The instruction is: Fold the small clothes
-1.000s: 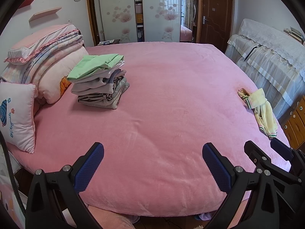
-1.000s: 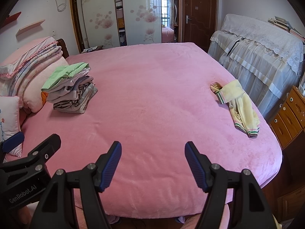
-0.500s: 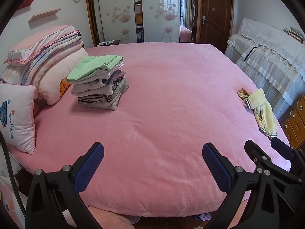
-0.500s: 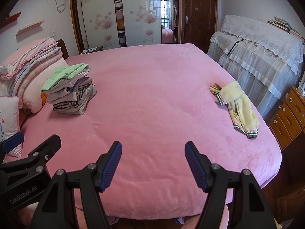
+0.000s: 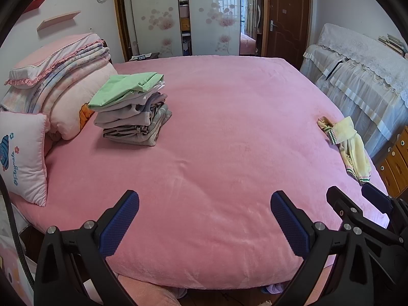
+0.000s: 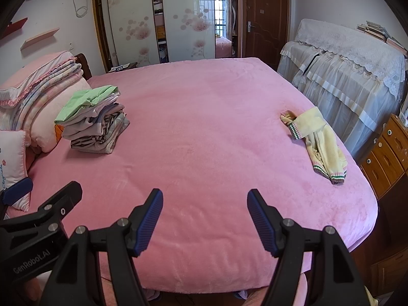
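Observation:
A crumpled pale yellow garment (image 5: 349, 145) (image 6: 318, 142) with striped cuffs lies at the right edge of the pink bed (image 5: 216, 127) (image 6: 204, 127). A stack of folded clothes (image 5: 132, 112) (image 6: 94, 125), green piece on top, sits at the left by the pillows. My left gripper (image 5: 204, 204) hangs open over the near edge of the bed, nothing between its blue pads. My right gripper (image 6: 204, 199) is open too, empty, just beside it. Both are well short of the yellow garment and the stack.
Pillows and folded quilts (image 5: 56, 81) pile up at the bed's left. A lace-covered piece of furniture (image 6: 344, 71) and a wooden drawer chest (image 6: 385, 153) stand along the right side. Wardrobe doors (image 5: 158, 17) and a brown door (image 5: 288, 17) are behind the bed.

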### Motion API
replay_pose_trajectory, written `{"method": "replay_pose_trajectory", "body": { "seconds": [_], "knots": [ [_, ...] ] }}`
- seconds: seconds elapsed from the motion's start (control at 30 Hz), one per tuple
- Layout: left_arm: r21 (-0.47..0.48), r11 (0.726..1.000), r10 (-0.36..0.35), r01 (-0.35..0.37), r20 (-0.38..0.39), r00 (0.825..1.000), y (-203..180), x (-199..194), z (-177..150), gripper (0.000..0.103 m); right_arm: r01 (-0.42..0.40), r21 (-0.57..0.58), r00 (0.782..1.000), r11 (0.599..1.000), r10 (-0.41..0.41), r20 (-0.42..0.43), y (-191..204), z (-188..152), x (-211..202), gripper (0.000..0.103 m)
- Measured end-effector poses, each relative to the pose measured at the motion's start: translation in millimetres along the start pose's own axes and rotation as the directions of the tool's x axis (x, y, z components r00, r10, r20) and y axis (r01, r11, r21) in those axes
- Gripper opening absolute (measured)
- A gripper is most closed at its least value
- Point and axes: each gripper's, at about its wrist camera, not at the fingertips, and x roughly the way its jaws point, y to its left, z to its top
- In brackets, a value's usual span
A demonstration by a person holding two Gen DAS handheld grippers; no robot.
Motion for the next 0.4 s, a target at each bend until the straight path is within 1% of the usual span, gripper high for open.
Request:
{"method": "replay_pose_trajectory", "body": {
  "seconds": [0.4],
  "knots": [
    [0.005,1.000,-0.002,0.002,-0.008,1.000,1.0,0.6,-0.2,0.102,-0.002,0.001,1.000,1.000,0.002,-0.001,-1.8,-0.1,1.2,0.069]
  ]
}}
